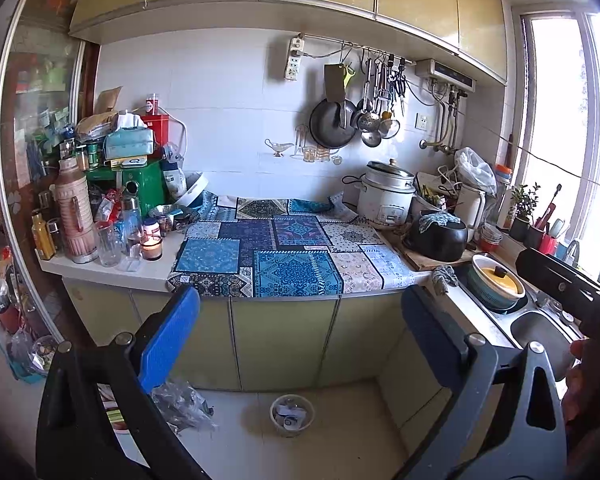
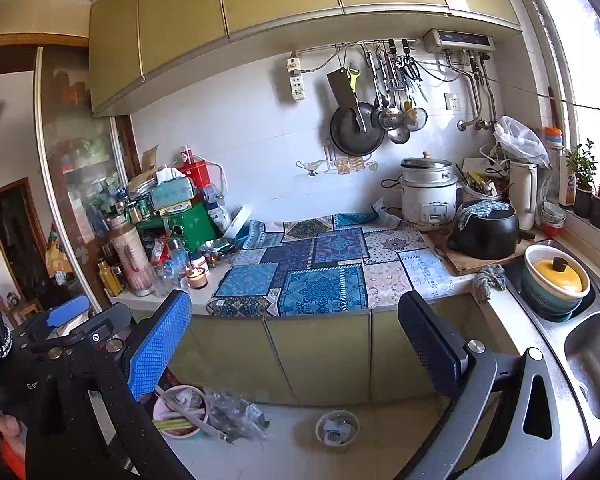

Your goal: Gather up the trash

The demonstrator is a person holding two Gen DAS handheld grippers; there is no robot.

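Holding both tools spread wide, I grip nothing: my left tool (image 1: 296,344) and right tool (image 2: 296,348) each hang empty above the floor, in front of the worktop (image 1: 112,274). Below, one small clear plastic cup (image 1: 292,420) stuffed with crumpled paper scraps stands upright on the floor tiles. Left of it lies one crinkled clear plastic bag (image 2: 236,412), beside one pink bowl (image 2: 180,412) holding chopsticks.
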